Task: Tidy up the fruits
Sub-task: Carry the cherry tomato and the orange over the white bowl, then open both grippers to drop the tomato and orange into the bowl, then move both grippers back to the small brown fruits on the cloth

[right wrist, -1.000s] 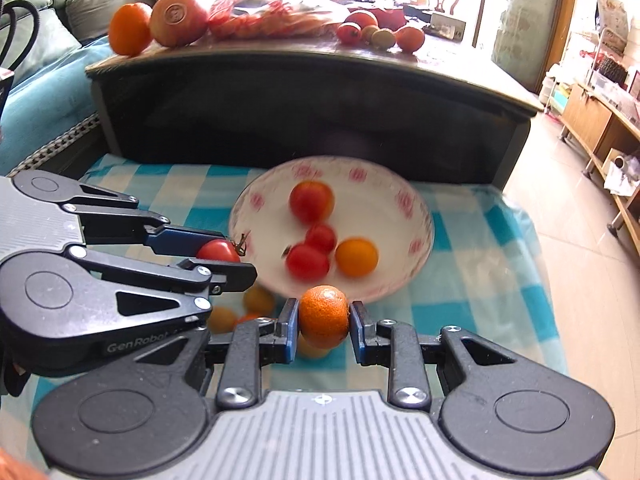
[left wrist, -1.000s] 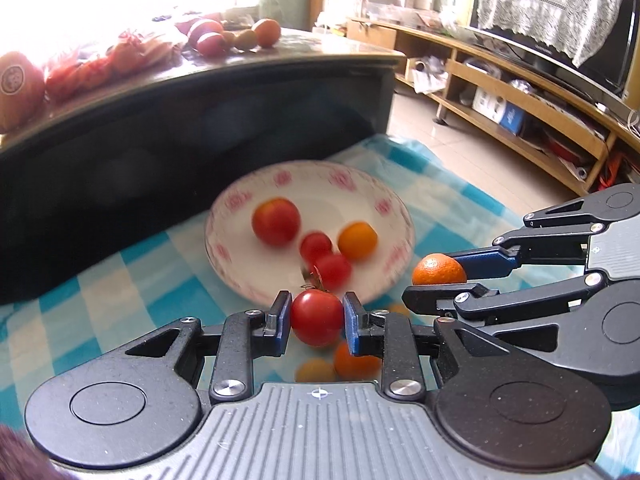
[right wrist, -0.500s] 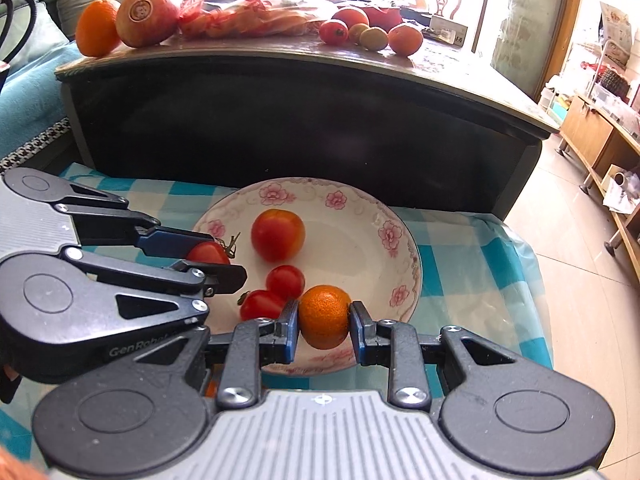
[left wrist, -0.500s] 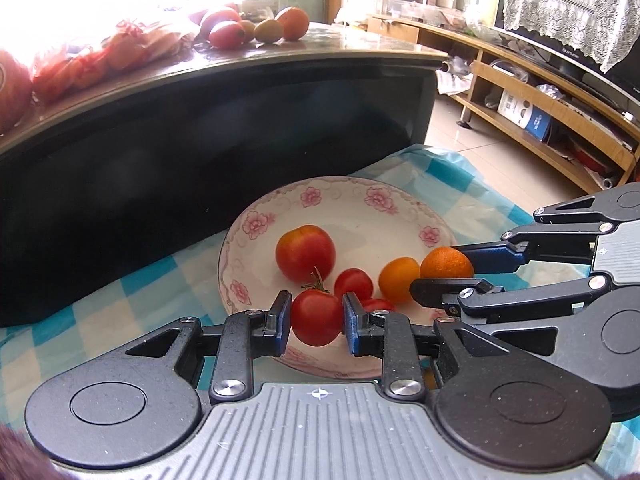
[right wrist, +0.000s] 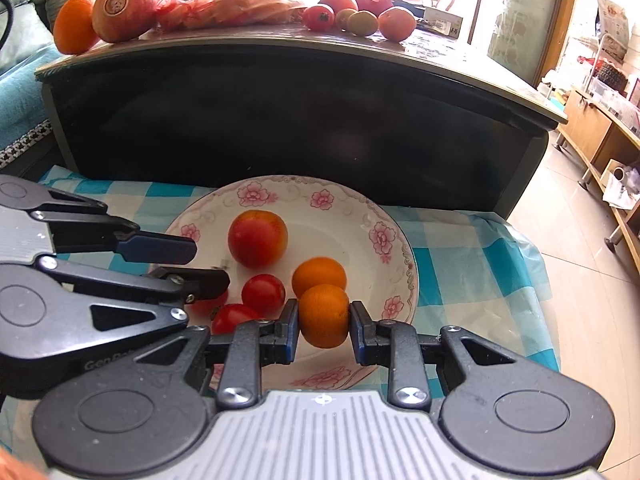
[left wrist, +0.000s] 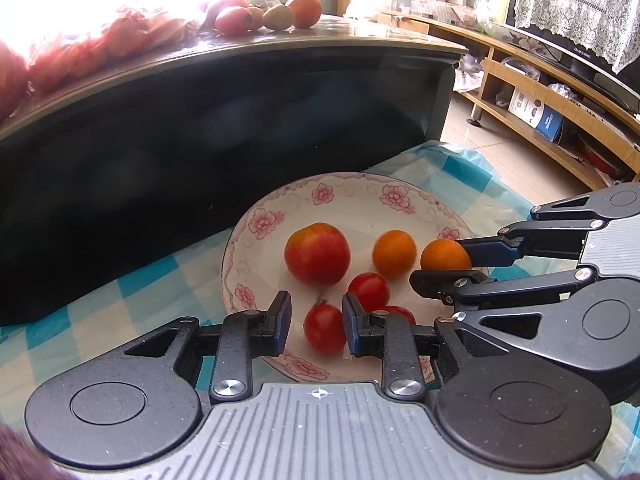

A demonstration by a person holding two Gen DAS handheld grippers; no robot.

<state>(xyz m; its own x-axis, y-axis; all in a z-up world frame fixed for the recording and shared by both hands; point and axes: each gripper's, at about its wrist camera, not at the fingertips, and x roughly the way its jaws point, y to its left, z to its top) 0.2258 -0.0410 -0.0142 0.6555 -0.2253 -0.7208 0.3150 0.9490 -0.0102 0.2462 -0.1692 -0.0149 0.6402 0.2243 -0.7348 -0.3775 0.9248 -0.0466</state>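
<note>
A white flowered plate (left wrist: 352, 179) (right wrist: 280, 184) lies on a blue checked cloth. On it are a large tomato (left wrist: 317, 254) (right wrist: 258, 238), a small orange fruit (left wrist: 394, 254) (right wrist: 319, 276) and three cherry tomatoes. My left gripper (left wrist: 316, 320) (right wrist: 208, 264) is open just above the plate's near side. One cherry tomato (left wrist: 324, 330) lies loose between its fingers with a gap on the left. My right gripper (right wrist: 324, 322) (left wrist: 440, 264) is shut on a small orange (right wrist: 324, 316) (left wrist: 444, 254) over the plate's right part.
A dark table (right wrist: 304, 120) stands close behind the plate. Oranges (right wrist: 74, 24), a red net bag (right wrist: 240, 6) and several small fruits (left wrist: 272, 16) sit on top of it. The checked cloth (right wrist: 472, 272) ends at a tiled floor on the right, with a low wooden shelf unit (left wrist: 560, 112) beyond.
Both grippers moved forward over the plate. The left gripper opened and let the cherry tomato down onto the plate. The right gripper kept its hold on the orange.
</note>
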